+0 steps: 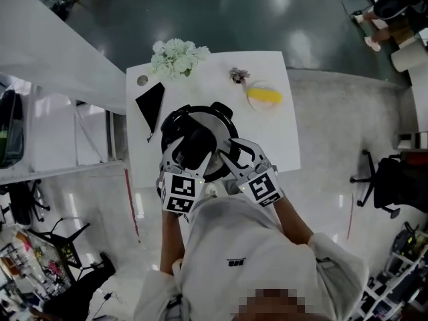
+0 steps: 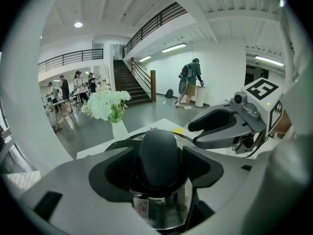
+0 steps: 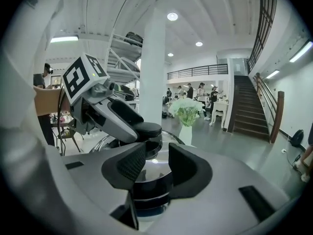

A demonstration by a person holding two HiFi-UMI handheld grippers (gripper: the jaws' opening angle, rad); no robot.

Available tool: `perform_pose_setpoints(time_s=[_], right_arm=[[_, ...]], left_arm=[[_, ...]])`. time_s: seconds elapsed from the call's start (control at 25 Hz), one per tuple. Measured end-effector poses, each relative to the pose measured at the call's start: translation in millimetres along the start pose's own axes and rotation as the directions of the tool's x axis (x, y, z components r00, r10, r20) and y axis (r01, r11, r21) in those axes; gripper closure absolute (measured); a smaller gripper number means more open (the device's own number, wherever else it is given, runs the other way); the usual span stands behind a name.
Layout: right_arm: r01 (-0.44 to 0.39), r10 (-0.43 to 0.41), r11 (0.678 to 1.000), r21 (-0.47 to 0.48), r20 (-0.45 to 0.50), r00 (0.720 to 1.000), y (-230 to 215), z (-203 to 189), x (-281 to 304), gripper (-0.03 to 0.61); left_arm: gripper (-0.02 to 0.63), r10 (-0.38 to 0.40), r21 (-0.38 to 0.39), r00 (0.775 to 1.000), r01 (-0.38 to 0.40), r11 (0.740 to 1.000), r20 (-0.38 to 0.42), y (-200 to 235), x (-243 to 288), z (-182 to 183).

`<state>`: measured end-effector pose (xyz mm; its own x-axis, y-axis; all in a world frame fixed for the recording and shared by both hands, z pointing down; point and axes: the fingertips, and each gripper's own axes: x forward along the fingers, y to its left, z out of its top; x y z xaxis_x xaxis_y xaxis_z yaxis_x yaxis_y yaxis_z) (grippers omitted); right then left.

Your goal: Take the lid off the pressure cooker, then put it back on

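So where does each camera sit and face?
Head view: on the head, steeply down at the steel pressure cooker on the white table; white shirt, left gripper, right gripper show.
Left gripper view: on that gripper, along its open jaws at the black lid knob.
Right gripper view: likewise; open jaws over the lid.
Gripper views share white flowers.

A white desk (image 1: 214, 85) stands on a glossy grey floor (image 1: 234, 12); a white column (image 3: 152, 67), dark staircase (image 3: 249, 106) and balcony railing (image 3: 195, 71) rise behind, under ceiling lights (image 3: 172, 16).

White table (image 1: 207, 85): pressure cooker (image 1: 221, 112), flowers (image 1: 177, 56)
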<state>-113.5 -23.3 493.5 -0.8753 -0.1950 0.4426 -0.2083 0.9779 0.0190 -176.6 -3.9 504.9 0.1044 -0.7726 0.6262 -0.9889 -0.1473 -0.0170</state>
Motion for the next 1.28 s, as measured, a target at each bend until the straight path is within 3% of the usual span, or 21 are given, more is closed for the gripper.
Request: perform_pose_setpoints(time_s=[0.48, 0.76, 1.0, 1.28], right_arm=[[-0.145, 0.145, 0.989, -0.008, 0.010, 0.989, -14.9, 0.5, 16.6, 0.431], [-0.200, 0.200, 0.980, -0.015, 0.026, 0.979, -21.4, 3.9, 22.5, 0.431], [-0.183, 0.183, 0.983, -0.002, 0.032, 0.983, -21.6, 6.0, 25.5, 0.431], [-0.096, 0.096, 0.995, 0.016, 0.012, 0.995, -26.3, 3.6, 22.2, 0.434]], left_arm=[[0.293, -0.065, -0.055, 0.993, 0.060, 0.997, -0.096, 2.2, 25.7, -2.3], [0.325, -0.114, -0.044, 0.988, 0.110, 0.993, -0.100, -0.4, 27.4, -2.6], [0.327, -0.124, -0.037, 0.988, 0.121, 0.992, -0.092, 0.4, 27.1, -3.1], [0.328, -0.129, -0.030, 0.987, 0.126, 0.992, -0.100, 0.1, 26.6, -4.5]])
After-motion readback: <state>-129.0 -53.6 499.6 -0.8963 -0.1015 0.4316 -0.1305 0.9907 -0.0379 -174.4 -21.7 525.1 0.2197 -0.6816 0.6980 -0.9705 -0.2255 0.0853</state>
